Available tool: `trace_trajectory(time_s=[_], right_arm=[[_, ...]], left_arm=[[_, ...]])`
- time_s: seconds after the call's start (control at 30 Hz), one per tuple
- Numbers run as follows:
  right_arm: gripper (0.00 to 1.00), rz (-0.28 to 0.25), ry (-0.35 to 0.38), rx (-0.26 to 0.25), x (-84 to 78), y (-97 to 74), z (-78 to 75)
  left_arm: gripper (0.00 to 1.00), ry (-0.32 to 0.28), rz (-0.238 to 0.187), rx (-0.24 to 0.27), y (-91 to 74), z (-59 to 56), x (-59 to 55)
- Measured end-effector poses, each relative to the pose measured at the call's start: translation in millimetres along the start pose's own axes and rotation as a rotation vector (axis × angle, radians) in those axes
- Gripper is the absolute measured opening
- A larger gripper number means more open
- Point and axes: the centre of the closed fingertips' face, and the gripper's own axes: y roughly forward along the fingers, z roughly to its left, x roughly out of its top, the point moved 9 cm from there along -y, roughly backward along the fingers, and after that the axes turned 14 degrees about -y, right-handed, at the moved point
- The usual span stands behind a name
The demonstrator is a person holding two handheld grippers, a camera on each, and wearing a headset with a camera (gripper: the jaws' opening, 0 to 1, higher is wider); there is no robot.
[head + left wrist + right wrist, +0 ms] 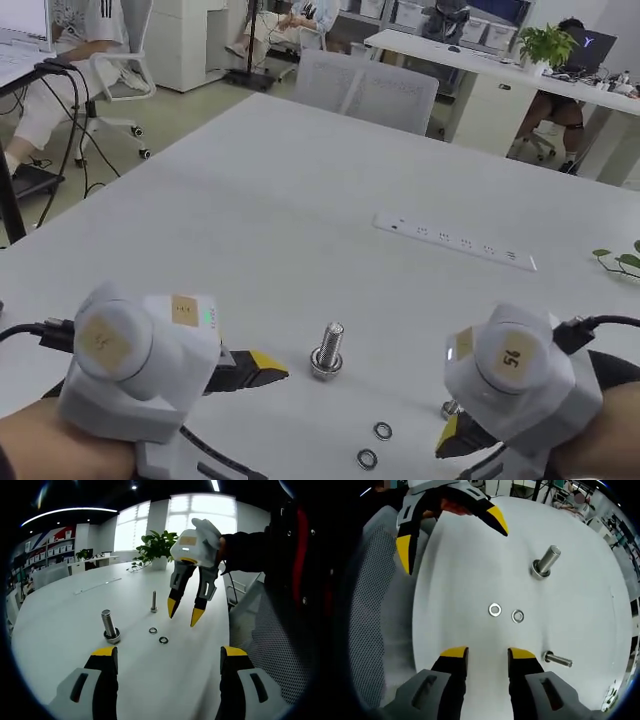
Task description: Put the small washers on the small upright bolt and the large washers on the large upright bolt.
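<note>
The large upright bolt [327,349] [109,625] [545,562] stands on the white table with a ring around its base. The small upright bolt [450,408] [153,601] [557,659] stands to its right, partly hidden behind my right gripper [450,437] in the head view. Two small washers [382,431] [367,459] [153,630] [494,610] lie flat between the bolts, nearer me. My left gripper [265,368] [168,652] [450,537] hovers wide open left of the large bolt, holding nothing. The right gripper [184,612] [488,653] is open and empty, just above the table, its jaws toward the washers.
A white power strip [455,240] lies farther back on the table [250,220]. A grey mesh chair [365,95] stands at the far edge, and a plant [622,260] at the right edge. People sit at desks beyond.
</note>
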Motion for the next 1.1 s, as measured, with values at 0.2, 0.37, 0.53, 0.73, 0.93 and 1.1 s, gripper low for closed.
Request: trace_trajectory(time_s=[0.2,0.37,0.53,0.73,0.93,1.1], right_arm=[[0.32,-0.012,-0.043,0.013,17.6,5.6,-2.7],[0.30,-0.022,-0.069,0.021,29.0,11.2,-8.3],[0.27,-0.031,-0.089,0.030,39.6,16.0,-13.0],[0.25,-0.021,-0.106,0.037,45.0,22.3,-19.3],[0.23,-0.001,-0.112,0.046,44.4,26.2,-21.4],[0.21,0.015,-0.122,0.048,42.6,28.4,-22.3]], left_arm=[[0.84,0.000,0.000,0.001,-0.9,-0.3,0.1],[0.84,0.000,-0.002,0.001,-1.3,-0.9,0.6],[0.84,0.001,-0.002,-0.001,-1.3,-1.2,0.5],[0.84,-0.001,-0.006,-0.001,-2.0,-0.7,0.6],[0.84,-0.001,-0.011,-0.003,-2.3,-0.6,1.2],[0.83,0.000,-0.015,-0.003,-2.5,-0.9,2.0]])
